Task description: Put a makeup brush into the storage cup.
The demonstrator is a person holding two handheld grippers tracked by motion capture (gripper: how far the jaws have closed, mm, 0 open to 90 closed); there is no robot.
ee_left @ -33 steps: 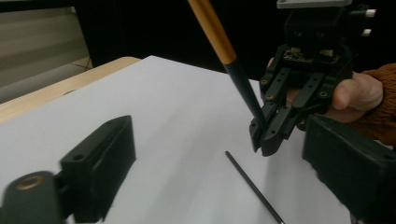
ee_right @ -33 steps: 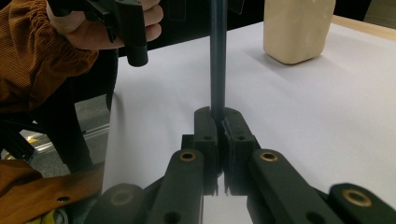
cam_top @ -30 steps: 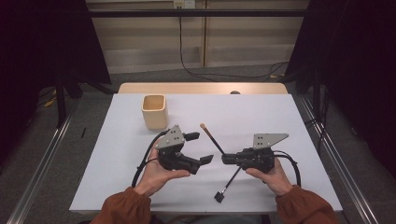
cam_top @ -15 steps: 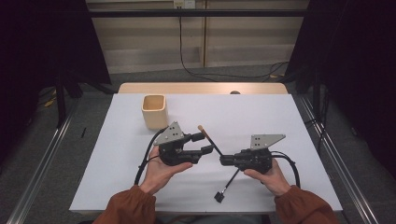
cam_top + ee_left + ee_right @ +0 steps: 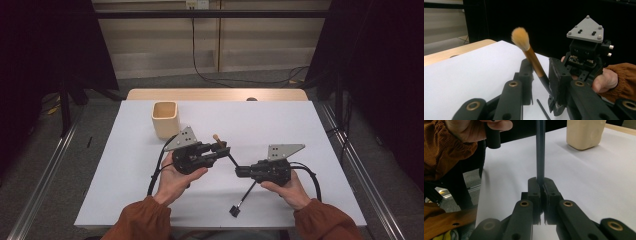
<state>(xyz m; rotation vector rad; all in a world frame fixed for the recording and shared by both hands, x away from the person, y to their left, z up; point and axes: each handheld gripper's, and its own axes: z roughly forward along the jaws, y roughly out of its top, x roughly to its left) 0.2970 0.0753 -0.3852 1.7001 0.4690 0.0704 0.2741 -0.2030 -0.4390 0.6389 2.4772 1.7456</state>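
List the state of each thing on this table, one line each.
makeup brush: lifted off the table, tilted, bristles up, between both tools.
right tool: shut on the brush's dark handle.
left tool: jaws just closing around the brush, not yet pressing.
beige cup: upright, untouched.
table: covered in white.

Both forearms in rust-brown sleeves, reaching in from near edge. Left hand cradles left gripper from below, jaws pointing toward right side, just been closing, small gap left between pads. Right hand grips right gripper, jaws pointing left, clamped tight. Gripper tips near each other.
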